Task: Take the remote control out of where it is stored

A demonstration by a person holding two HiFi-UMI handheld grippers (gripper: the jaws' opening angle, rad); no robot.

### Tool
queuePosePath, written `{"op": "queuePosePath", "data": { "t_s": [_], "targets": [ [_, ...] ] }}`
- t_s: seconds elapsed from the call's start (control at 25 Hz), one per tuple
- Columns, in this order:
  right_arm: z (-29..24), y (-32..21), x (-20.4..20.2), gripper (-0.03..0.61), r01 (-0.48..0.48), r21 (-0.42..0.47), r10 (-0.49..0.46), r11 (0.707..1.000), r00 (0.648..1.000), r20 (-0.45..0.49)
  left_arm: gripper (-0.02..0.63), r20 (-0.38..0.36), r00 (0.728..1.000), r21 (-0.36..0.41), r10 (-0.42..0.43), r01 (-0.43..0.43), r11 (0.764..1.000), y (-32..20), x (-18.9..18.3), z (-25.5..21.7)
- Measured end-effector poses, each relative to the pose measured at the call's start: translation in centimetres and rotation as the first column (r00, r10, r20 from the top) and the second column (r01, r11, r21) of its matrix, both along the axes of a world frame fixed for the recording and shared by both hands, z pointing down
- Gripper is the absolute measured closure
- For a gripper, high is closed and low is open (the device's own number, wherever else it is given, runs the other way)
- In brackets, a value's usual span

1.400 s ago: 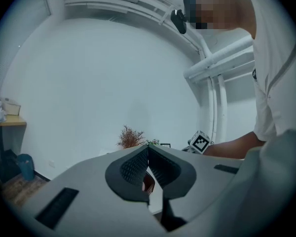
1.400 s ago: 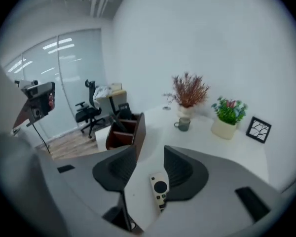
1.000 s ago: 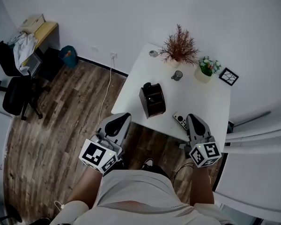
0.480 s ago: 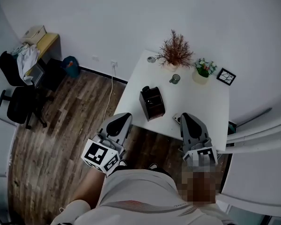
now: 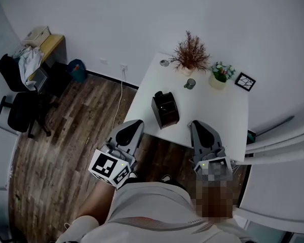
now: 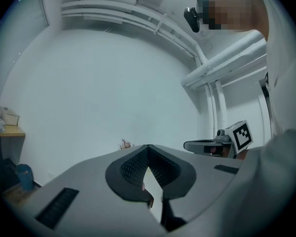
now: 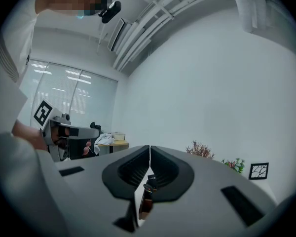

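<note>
A dark brown storage box (image 5: 164, 109) stands open-topped near the front of the white table (image 5: 223, 115). Through the slit under my right jaws part of the box (image 7: 145, 196) shows. The remote control shows in no frame from now; my right gripper (image 5: 196, 123) hangs over the table's front edge, right of the box, where it lay. Its jaws meet at the tip (image 7: 149, 149), shut with nothing between them. My left gripper (image 5: 133, 123) is held off the table's front left edge, over the floor, jaws closed together (image 6: 147, 150) and empty.
At the back of the table stand a reddish dried plant (image 5: 192, 52), a mug (image 5: 190, 83), a small flowerpot (image 5: 220, 75) and a picture frame (image 5: 244, 82). An office chair (image 5: 17, 110) and a desk (image 5: 45, 42) stand far left on the wooden floor.
My right gripper has risen and shifted left toward the box, covering the spot where the remote lay on the table. The left gripper has stayed put.
</note>
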State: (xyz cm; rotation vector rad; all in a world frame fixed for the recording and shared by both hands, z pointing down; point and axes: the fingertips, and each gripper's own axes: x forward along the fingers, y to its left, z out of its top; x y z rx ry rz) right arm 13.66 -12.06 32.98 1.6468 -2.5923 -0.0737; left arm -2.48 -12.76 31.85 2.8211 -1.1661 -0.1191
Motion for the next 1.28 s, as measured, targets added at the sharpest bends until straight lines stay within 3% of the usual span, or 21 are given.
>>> {"op": "queuePosePath", "data": {
  "t_s": [0.32, 0.56, 0.72, 0.84, 1.08, 1.28],
  "targets": [
    [2.0, -0.4, -1.3, 0.558, -0.044, -0.018, 0.044, 0.999, 0.999, -0.021, 0.606, 0.005, 1.000, 0.000, -0.020, 0.020, 1.000, 0.1, -1.2, 0.3],
    [4.2, -2.3, -2.1, 0.554, -0.163, -0.019, 0.161, 0.986, 0.984, -0.073, 0.606, 0.012, 0.999, -0.020, -0.042, 0.042, 0.999, 0.2, -3.0, 1.2],
    [6.8, -4.4, -3.0, 0.410, -0.222, -0.053, 0.216, 0.974, 0.971, -0.106, 0.606, 0.017, 0.999, -0.039, -0.052, 0.052, 0.998, 0.0, -4.6, 1.9],
    [9.6, -6.4, -3.6, 0.366, -0.291, -0.065, 0.279, 0.955, 0.948, -0.151, 0.606, 0.027, 0.998, -0.060, -0.053, 0.055, 0.997, -0.2, -5.7, 2.7],
    [15.8, -10.4, -5.6, 0.339, -0.381, -0.094, 0.358, 0.920, 0.913, -0.196, 0.606, 0.046, 0.998, -0.115, -0.051, 0.056, 0.992, -0.9, -8.2, 4.9],
    [18.9, -12.6, -6.5, 0.337, -0.449, -0.122, 0.413, 0.885, 0.879, -0.239, 0.606, 0.000, 1.000, -0.125, 0.005, -0.005, 0.992, -1.3, -9.6, 5.5]
  ]
}}
